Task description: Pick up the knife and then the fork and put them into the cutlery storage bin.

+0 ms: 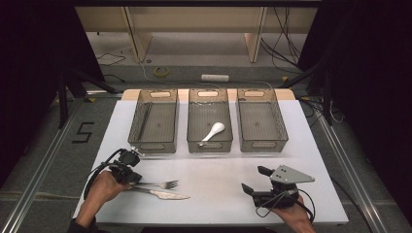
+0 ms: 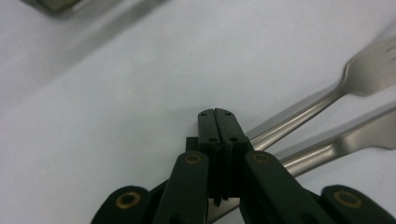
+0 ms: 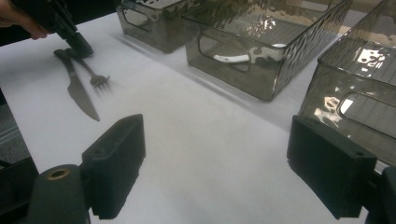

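This is a lab or test room set up for recording, not a home. A white table (image 1: 214, 189) stands on a grey floor between metal rails (image 1: 34, 165), with black curtains (image 1: 34, 43) closing off both sides. Loose cables (image 1: 286, 34) trail across the floor beyond the table, beside a roll of tape (image 1: 162, 71) and a power strip (image 1: 214, 77). A "5" (image 1: 83, 132) is taped on the floor. Plain wooden frames (image 1: 194, 24) stand at the back.
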Available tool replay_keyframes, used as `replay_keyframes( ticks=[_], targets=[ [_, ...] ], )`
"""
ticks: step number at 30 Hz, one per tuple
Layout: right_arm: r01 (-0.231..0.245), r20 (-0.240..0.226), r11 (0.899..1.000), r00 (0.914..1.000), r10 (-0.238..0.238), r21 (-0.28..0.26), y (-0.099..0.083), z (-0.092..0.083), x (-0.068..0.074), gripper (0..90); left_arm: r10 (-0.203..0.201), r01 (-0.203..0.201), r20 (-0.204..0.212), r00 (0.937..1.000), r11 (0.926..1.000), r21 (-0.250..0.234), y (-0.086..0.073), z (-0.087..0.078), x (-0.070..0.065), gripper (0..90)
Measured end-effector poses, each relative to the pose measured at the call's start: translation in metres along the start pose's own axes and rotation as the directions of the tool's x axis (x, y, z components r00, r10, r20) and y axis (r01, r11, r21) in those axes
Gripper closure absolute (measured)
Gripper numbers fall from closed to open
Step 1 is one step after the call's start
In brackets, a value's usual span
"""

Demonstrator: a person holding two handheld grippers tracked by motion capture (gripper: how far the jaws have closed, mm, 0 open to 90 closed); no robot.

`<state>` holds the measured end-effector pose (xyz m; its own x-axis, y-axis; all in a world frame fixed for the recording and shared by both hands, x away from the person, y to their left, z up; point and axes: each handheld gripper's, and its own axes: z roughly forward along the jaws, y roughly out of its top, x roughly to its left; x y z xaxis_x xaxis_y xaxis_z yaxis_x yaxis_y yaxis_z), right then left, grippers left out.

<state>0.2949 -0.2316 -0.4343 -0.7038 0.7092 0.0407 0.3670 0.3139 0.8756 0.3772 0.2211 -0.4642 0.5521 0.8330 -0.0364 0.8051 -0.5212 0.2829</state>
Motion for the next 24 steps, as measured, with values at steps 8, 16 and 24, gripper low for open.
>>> replay_keyframes(
  ticks=[8, 16, 24],
  targets=[
    [0.002, -0.001, 1.0, 1.0, -0.002, 0.005, 0.0, 0.001, 0.001, 20.3, 0.016, -0.016, 0.003, 0.9999, 0.999, 0.042, -0.015, -0.005, -0.014, 89.2],
    [0.007, -0.003, 1.0, 1.0, -0.007, 0.009, 0.0, 0.002, 0.001, 20.3, 0.026, -0.027, 0.011, 0.9996, 0.9987, 0.043, -0.014, -0.008, -0.015, 82.2],
    [0.006, -0.004, 1.0, 1.0, -0.006, 0.011, 0.0, 0.003, 0.0, 20.2, 0.174, -0.171, 0.044, 0.9838, 0.9832, -0.064, -0.013, -0.034, -0.028, 43.4]
  ],
)
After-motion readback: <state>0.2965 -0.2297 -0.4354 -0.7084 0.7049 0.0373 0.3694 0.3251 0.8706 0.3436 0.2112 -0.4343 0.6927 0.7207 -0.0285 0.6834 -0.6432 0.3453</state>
